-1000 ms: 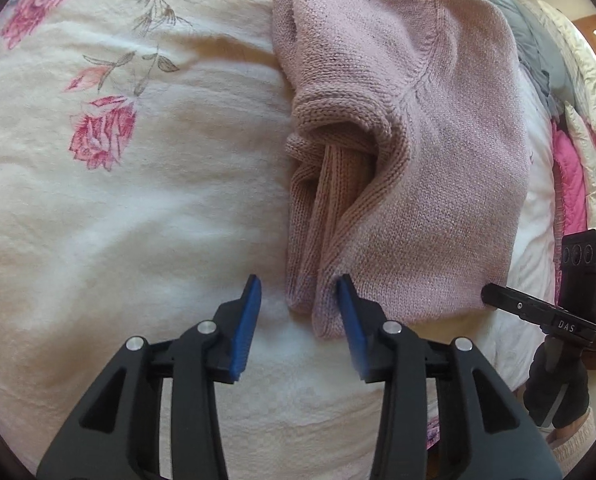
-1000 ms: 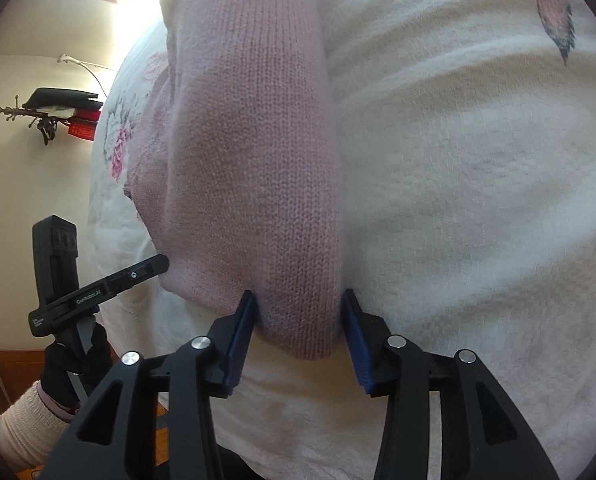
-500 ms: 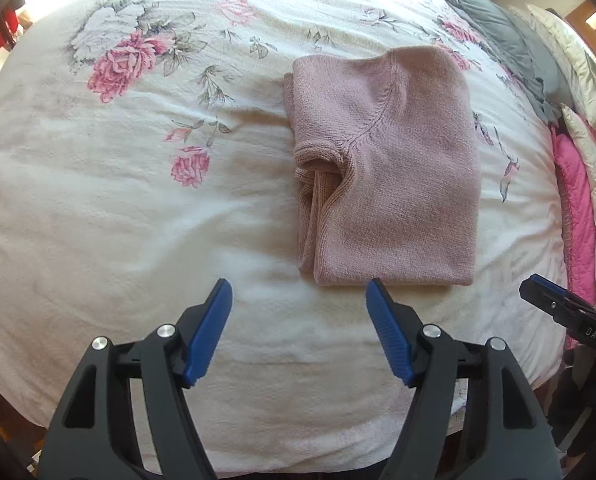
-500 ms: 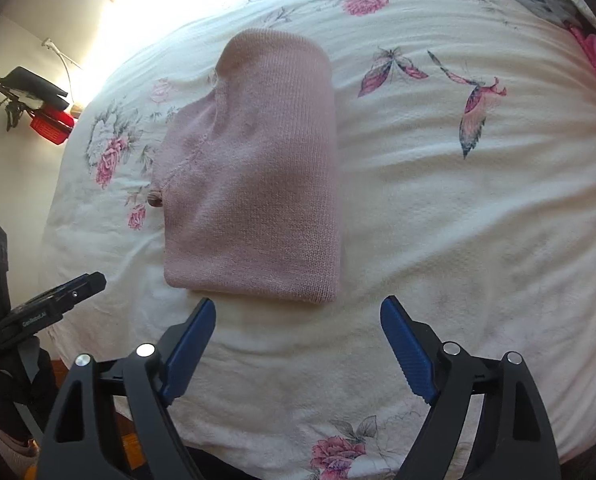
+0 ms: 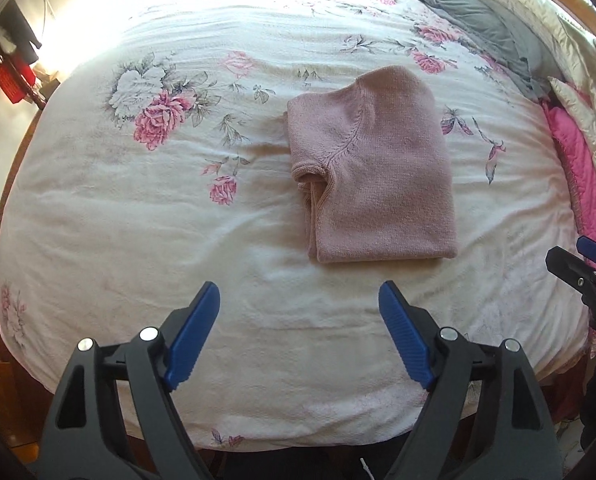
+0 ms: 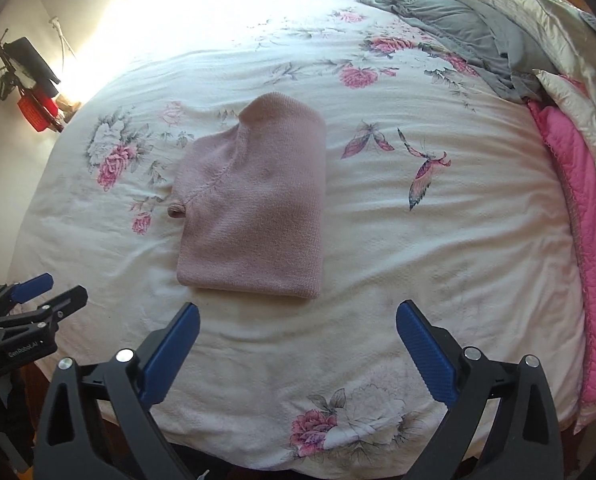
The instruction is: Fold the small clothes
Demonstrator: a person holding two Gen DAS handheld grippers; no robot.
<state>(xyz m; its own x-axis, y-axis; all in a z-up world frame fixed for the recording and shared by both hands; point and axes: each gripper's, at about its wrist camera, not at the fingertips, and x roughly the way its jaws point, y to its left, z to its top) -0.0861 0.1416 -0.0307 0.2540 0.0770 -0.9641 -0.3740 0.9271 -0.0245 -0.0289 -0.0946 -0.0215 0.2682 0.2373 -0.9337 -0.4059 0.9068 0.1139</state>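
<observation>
In the left wrist view, the left gripper (image 5: 299, 300) occupied the lower centre of the frame, jaws spread wide and holding nothing. The folded pink sweater (image 5: 377, 176) lay flat on the floral bedspread (image 5: 138, 220), right of centre, apart from the fingers. In the right wrist view, the right gripper (image 6: 298, 320) sat lower centre, likewise spread and empty, with the sweater left of centre.
</observation>
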